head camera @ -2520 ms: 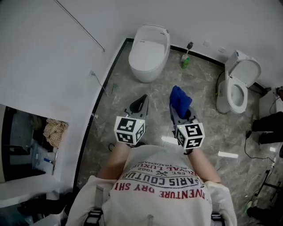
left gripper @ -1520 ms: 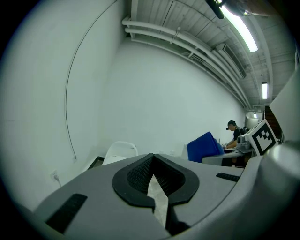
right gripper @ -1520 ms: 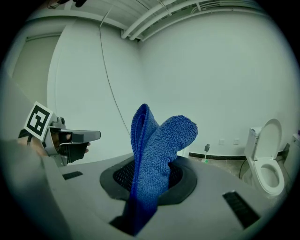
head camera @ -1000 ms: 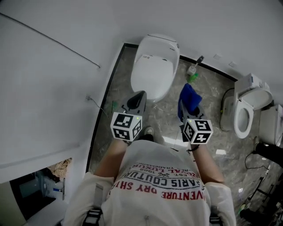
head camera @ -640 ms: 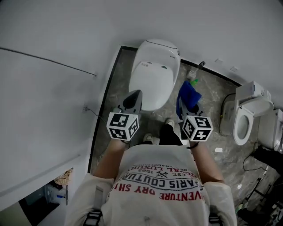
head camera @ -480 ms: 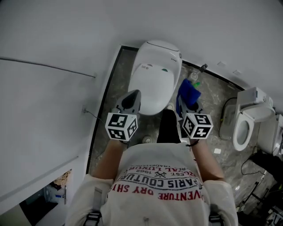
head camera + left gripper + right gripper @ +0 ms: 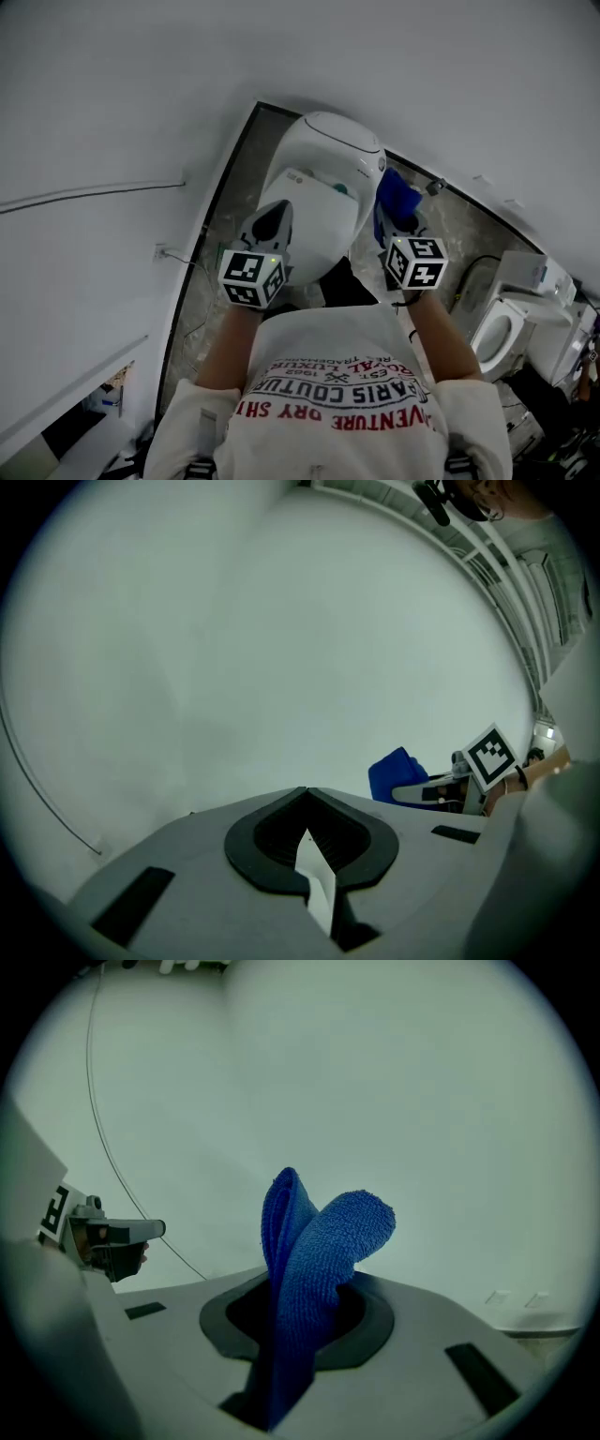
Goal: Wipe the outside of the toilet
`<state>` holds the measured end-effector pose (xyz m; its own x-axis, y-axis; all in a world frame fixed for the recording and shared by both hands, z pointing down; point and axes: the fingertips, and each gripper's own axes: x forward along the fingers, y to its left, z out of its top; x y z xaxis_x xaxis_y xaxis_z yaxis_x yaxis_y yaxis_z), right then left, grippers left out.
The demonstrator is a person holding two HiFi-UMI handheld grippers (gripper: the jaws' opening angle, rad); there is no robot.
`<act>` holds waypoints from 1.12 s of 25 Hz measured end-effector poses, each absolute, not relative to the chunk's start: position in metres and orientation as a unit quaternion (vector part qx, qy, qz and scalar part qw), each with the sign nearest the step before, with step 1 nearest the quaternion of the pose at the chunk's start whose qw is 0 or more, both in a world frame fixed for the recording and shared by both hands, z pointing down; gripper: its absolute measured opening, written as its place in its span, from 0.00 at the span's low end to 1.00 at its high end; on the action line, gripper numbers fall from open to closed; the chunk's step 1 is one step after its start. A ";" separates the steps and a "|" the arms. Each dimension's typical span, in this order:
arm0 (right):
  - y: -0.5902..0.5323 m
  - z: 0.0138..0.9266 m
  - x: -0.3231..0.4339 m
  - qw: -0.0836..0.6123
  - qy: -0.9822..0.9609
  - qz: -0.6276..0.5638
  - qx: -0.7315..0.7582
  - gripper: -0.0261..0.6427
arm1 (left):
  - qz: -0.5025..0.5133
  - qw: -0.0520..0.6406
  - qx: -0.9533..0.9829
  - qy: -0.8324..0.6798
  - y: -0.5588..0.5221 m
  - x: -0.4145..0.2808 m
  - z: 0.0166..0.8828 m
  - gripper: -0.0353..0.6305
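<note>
A white toilet (image 7: 323, 173) with its lid down stands against the wall, just ahead of me in the head view. My left gripper (image 7: 272, 214) hovers over the lid's near left part, shut with nothing in it; in its own view the left gripper (image 7: 307, 803) faces only bare wall. By the toilet's right side, level with the lid, my right gripper (image 7: 394, 217) is shut on a blue cloth (image 7: 396, 195). The cloth (image 7: 319, 1241) sticks up in a fold out of the right gripper (image 7: 300, 1288). Whether it touches the toilet cannot be told.
A second toilet (image 7: 502, 323) with its seat open stands at the far right on the marbled floor (image 7: 455, 234). A thin cable (image 7: 94, 192) runs along the white left wall to a socket (image 7: 159, 251). A small dark object (image 7: 434, 186) lies by the back wall.
The toilet has come much closer and now lies directly under and between the grippers. Both grippers hold the same pose, the cloth still in the right one.
</note>
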<state>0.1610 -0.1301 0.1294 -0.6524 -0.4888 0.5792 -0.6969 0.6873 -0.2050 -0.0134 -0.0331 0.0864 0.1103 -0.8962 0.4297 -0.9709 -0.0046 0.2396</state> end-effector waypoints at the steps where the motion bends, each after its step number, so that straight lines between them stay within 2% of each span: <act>1: -0.151 0.140 0.160 0.257 -0.884 0.210 0.329 0.15 | 0.078 0.247 0.700 -0.665 -0.050 -0.015 0.094 0.06; 11: -0.314 0.265 0.148 0.329 -0.874 0.226 0.278 0.15 | 0.099 0.298 0.667 -0.676 -0.177 -0.033 0.208 0.06; 20: -0.359 0.369 0.122 0.383 -0.853 0.247 0.254 0.15 | 0.095 0.333 0.658 -0.669 -0.228 -0.043 0.300 0.06; 28: -0.363 0.403 0.088 0.385 -0.851 0.256 0.248 0.15 | 0.070 0.356 0.643 -0.675 -0.238 -0.062 0.354 0.06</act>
